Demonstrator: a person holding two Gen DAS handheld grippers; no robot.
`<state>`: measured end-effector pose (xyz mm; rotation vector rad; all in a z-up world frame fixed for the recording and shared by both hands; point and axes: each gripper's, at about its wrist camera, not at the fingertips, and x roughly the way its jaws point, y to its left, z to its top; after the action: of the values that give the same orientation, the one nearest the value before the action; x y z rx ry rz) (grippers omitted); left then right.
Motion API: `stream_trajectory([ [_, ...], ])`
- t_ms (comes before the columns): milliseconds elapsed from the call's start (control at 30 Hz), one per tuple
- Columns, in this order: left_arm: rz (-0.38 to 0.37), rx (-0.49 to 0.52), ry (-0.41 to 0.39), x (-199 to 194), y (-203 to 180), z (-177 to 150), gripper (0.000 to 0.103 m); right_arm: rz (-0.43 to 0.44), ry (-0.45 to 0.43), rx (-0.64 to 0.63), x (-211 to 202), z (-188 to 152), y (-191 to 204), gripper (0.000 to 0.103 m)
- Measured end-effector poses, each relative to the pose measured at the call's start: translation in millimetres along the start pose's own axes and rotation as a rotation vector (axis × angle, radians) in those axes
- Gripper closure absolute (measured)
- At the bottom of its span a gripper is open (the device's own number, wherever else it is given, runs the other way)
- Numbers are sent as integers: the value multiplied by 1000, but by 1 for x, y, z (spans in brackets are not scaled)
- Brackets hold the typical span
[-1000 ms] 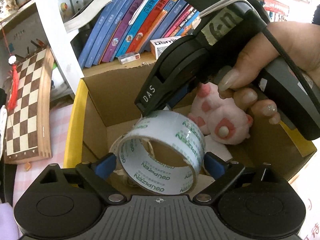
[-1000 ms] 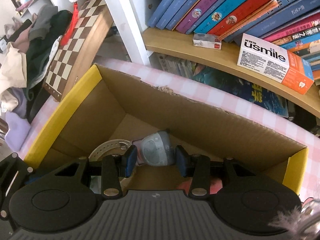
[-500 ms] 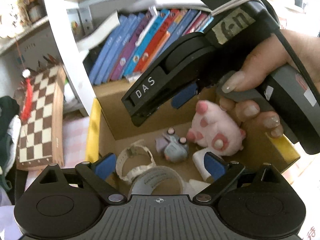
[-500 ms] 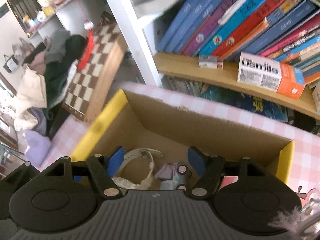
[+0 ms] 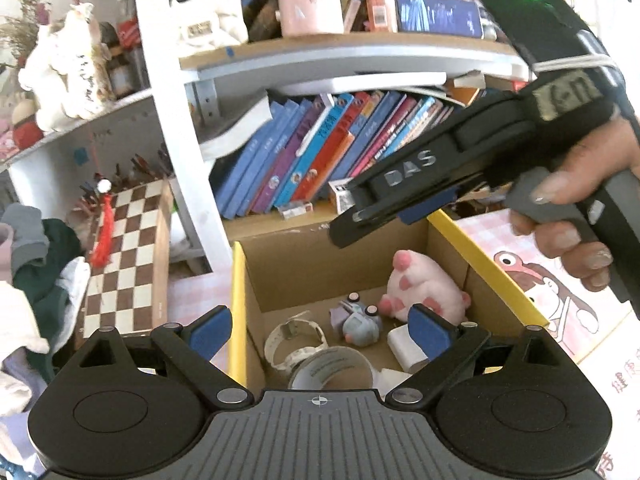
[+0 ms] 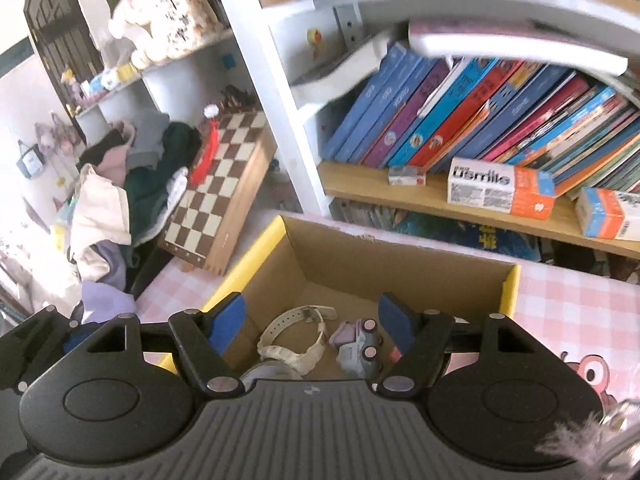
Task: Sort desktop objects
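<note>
I judge the step in hand to be a clean exit from the cardboard box (image 5: 280, 272), so I'd lift both tongs straight clear of its yellow rim before swinging off for the next desktop item, taking care not to snag the loose things inside.

Going left to right in the box: the white watch (image 5: 296, 340) and the tape roll (image 5: 332, 368) lie at the near left, the small grey toy car (image 5: 358, 320) sits in the middle, and the pink plush (image 5: 424, 288) rests against the right wall.

My left tongs (image 5: 320, 328) stand wide apart, gripping nothing, above the box. My right tongs (image 6: 314, 322) are about half open and empty too, with the watch and car lying free below them.
</note>
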<state>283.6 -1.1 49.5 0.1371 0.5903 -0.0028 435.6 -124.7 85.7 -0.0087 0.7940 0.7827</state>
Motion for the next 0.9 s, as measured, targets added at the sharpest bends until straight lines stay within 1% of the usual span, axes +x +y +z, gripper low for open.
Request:
stream_trajectory([
  [167, 10, -35, -48, -26, 9, -5, 7, -15, -75, -7, -34, -14, 12, 31],
  [300, 15, -55, -68, -43, 16, -12, 7, -47, -110, -14, -55, -29, 19, 31],
  [600, 12, -73, -69, -72, 29, -36, 7, -128, -152, 41, -87, -72, 32, 31],
  [733, 2, -76, -67, -84, 33, -47, 7, -177, -163, 34, -98, -94, 43, 31],
  [900, -11, -71, -62, -98, 37, -60, 7, -218, -166, 36, -110, -118, 56, 31],
])
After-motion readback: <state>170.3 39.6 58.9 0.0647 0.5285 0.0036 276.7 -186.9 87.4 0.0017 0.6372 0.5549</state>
